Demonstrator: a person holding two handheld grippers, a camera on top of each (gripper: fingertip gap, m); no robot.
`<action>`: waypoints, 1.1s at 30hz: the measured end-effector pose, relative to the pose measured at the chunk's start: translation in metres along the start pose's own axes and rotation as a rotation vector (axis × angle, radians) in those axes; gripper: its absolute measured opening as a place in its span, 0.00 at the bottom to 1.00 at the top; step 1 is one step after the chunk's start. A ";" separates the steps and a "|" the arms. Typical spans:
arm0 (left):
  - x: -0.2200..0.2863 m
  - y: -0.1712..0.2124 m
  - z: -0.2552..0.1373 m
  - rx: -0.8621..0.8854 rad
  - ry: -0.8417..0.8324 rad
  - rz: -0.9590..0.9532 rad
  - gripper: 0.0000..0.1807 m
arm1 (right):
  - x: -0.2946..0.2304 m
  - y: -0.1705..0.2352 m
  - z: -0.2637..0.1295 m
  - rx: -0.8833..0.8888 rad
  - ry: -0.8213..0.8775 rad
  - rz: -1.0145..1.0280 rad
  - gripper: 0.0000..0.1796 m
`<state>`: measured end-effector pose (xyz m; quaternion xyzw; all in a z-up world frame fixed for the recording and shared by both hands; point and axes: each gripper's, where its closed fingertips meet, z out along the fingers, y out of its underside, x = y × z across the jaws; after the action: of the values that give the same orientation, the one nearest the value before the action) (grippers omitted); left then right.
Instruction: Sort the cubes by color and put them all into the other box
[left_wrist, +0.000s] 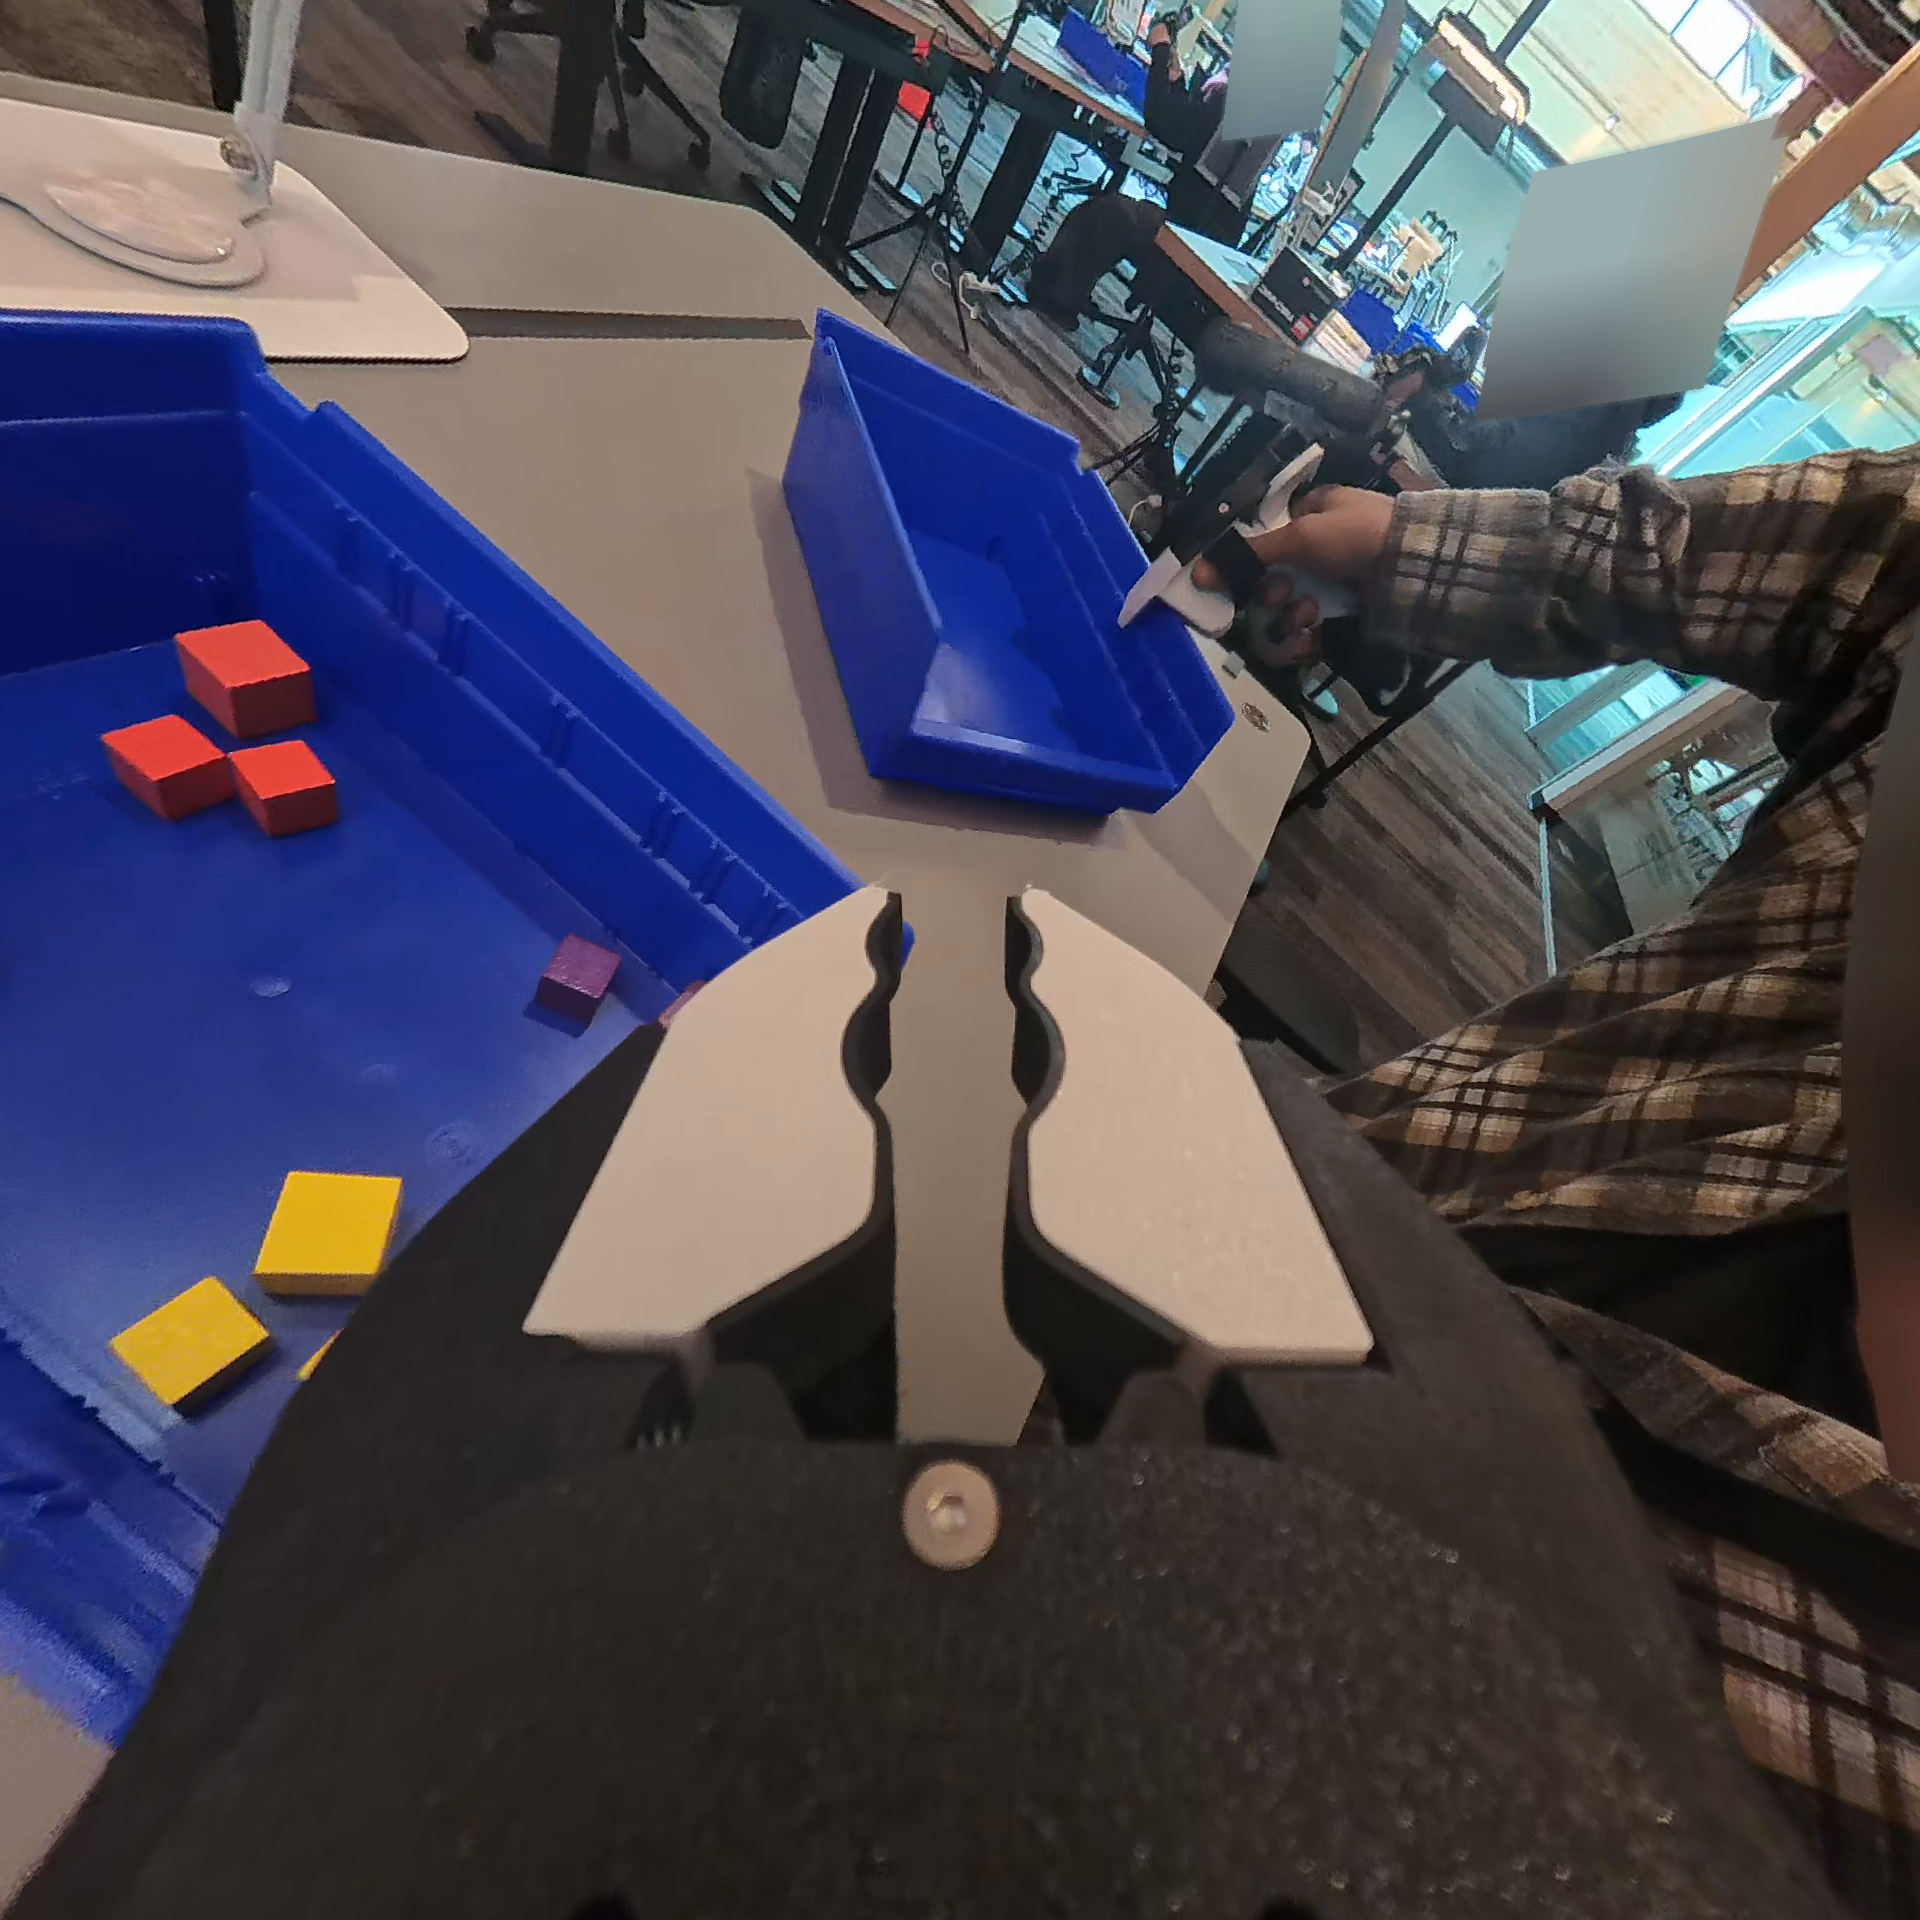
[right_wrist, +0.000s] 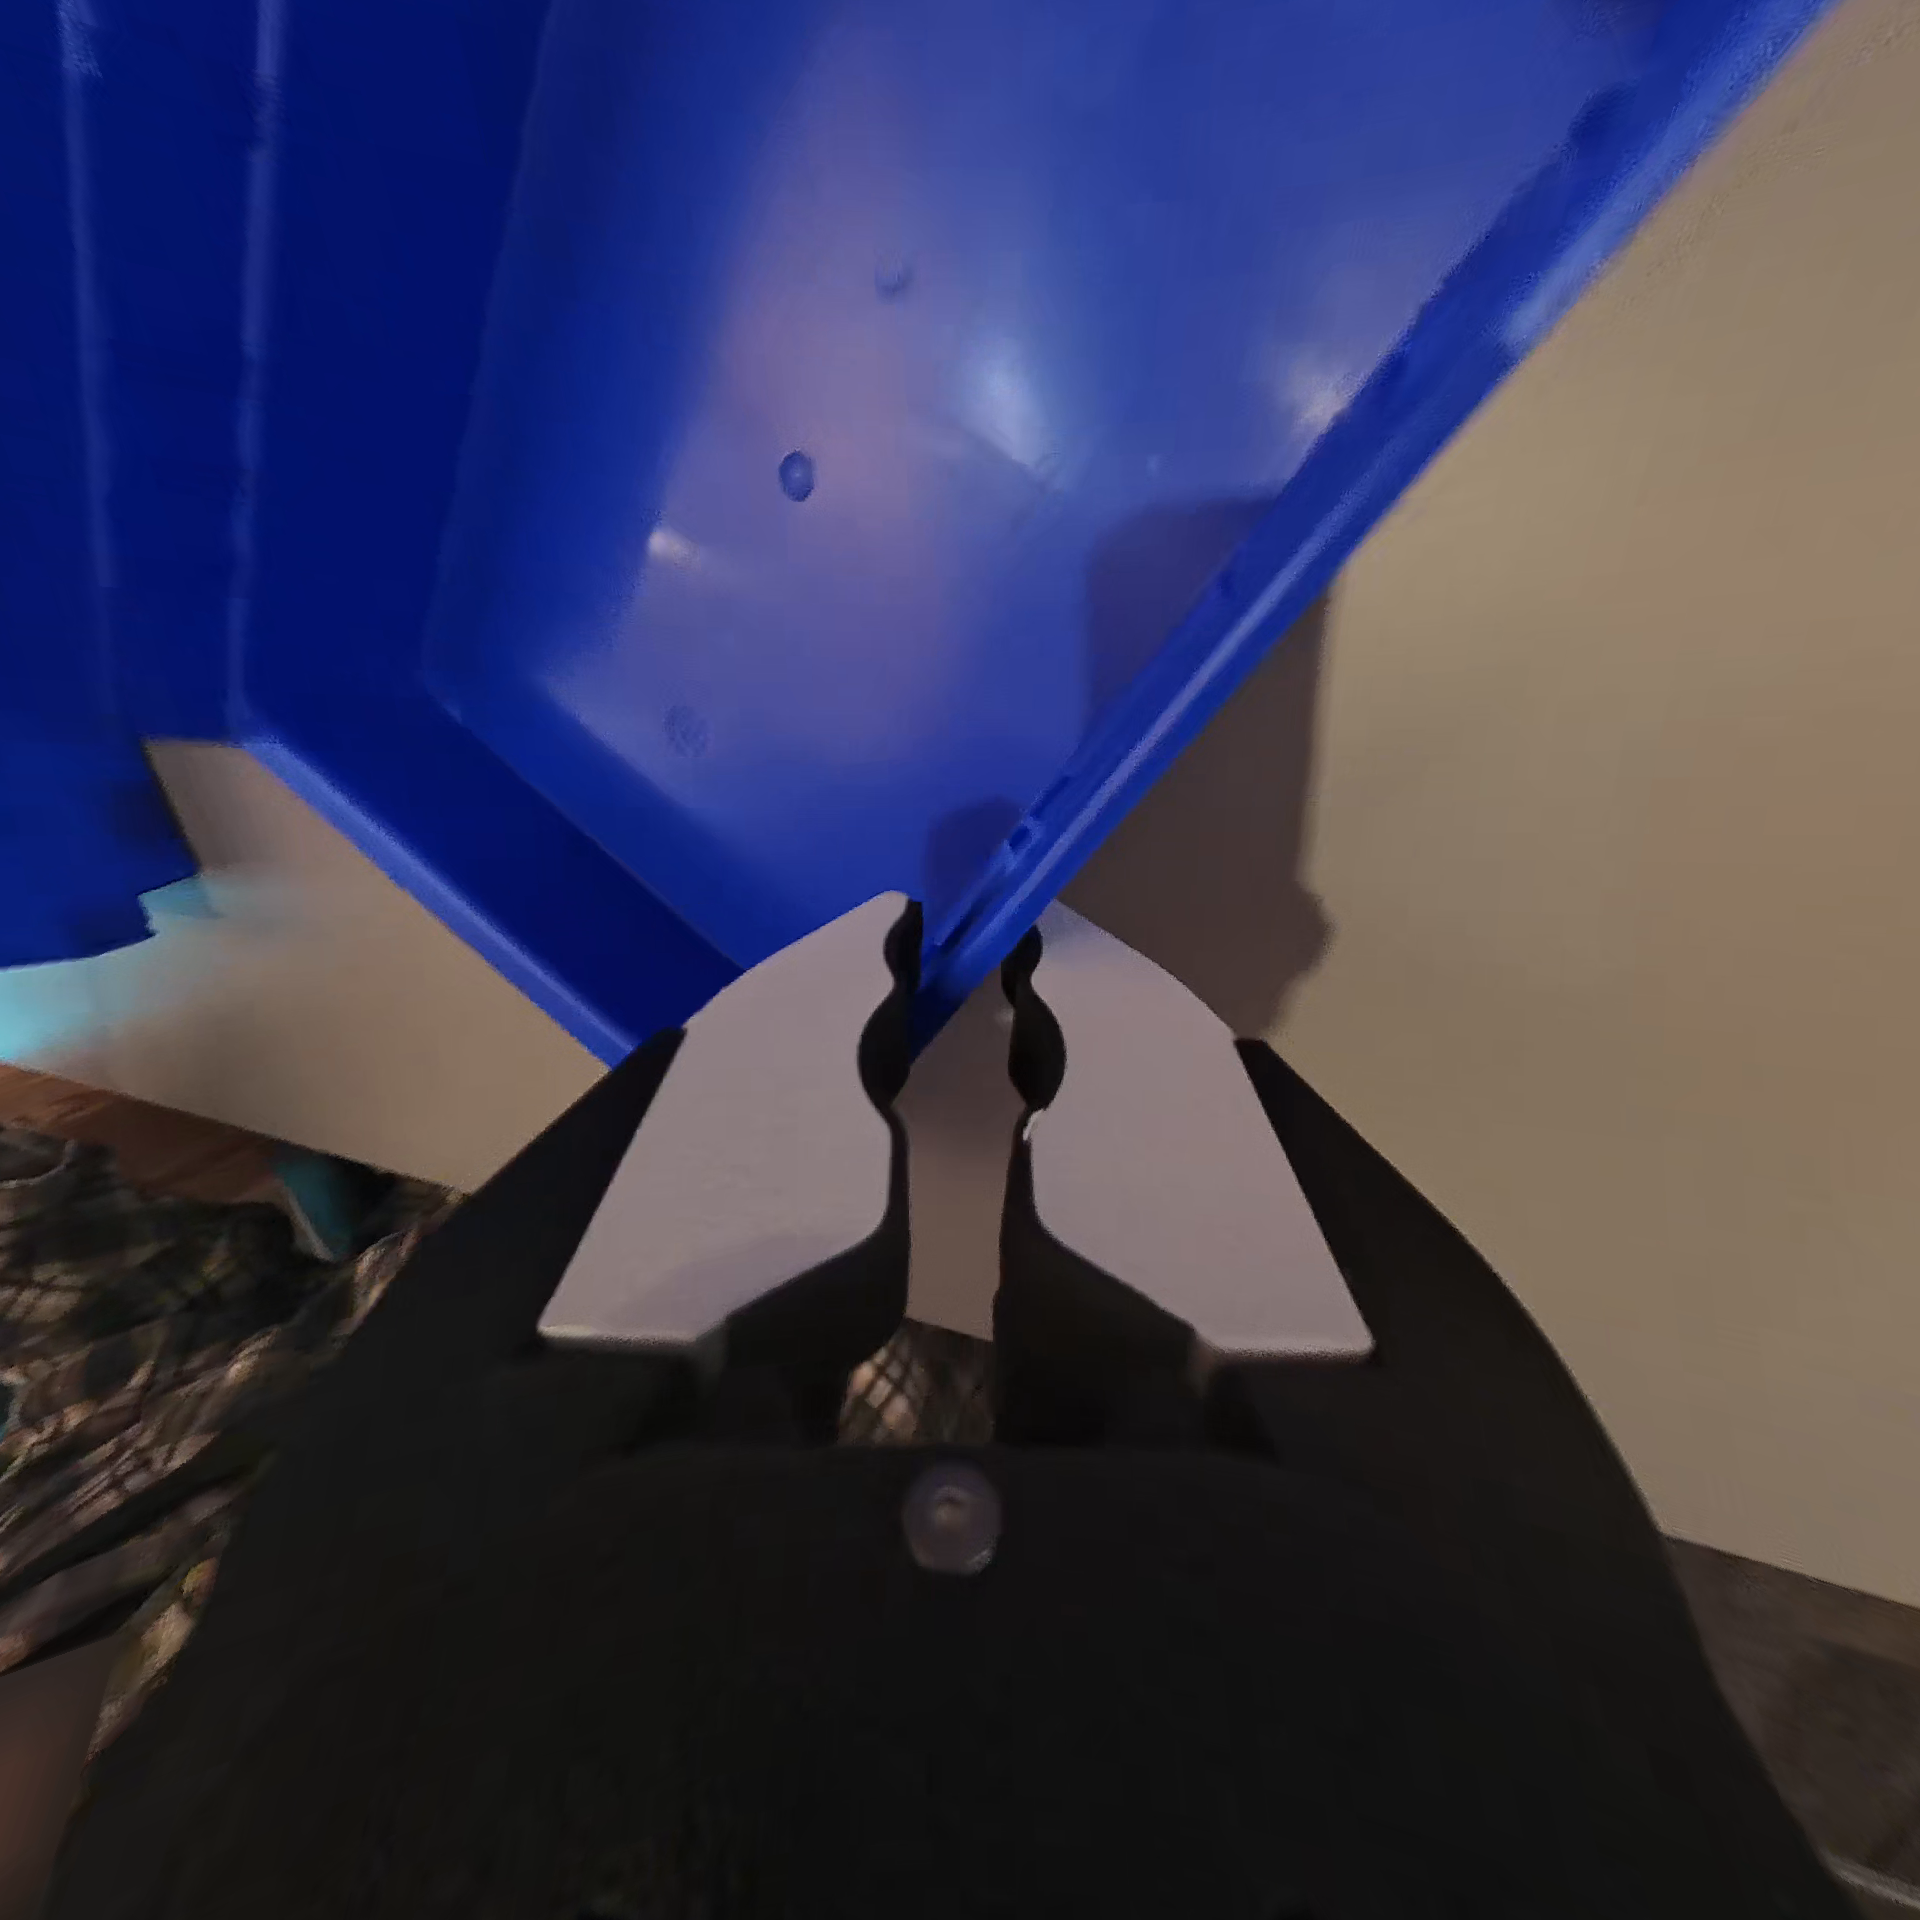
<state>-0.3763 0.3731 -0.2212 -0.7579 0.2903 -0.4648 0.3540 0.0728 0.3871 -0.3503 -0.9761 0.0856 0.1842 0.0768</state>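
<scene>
A large blue box (left_wrist: 540, 634) at the left holds three red cubes (left_wrist: 246, 677), two yellow cubes (left_wrist: 329, 1231) in full view and a purple cube (left_wrist: 578, 975); more cube edges peek out from behind my left finger. A small blue box (left_wrist: 935, 384) stands empty in the middle of the grey table. My left gripper (left_wrist: 954, 904) is open a little and empty, above the table by the large box's near corner. My right gripper (left_wrist: 1143, 603) sits on the small box's right wall. In the right wrist view its fingers (right_wrist: 961, 925) pinch that wall of the small box (right_wrist: 831, 468).
A white lamp base (left_wrist: 156, 223) on a pale mat stands at the back left. The table's right edge (left_wrist: 1262, 831) lies just past the small box. A plaid sleeve (left_wrist: 1610, 561) reaches in from the right. Desks and chairs stand beyond.
</scene>
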 end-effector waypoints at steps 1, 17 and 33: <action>-0.003 0.001 -0.001 0.001 -0.005 -0.006 0.10 | 0.009 -0.006 -0.003 0.003 0.019 0.001 0.07; -0.040 0.016 -0.013 -0.047 -0.117 -0.122 0.10 | 0.164 -0.084 -0.054 0.028 0.288 0.004 0.03; -0.043 0.015 -0.006 -0.068 -0.177 -0.148 0.12 | 0.221 -0.096 -0.084 -0.056 0.248 -0.096 0.09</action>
<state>-0.4006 0.3961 -0.2528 -0.8269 0.2166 -0.4111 0.3169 0.3236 0.4343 -0.3445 -0.9962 0.0423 0.0603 0.0470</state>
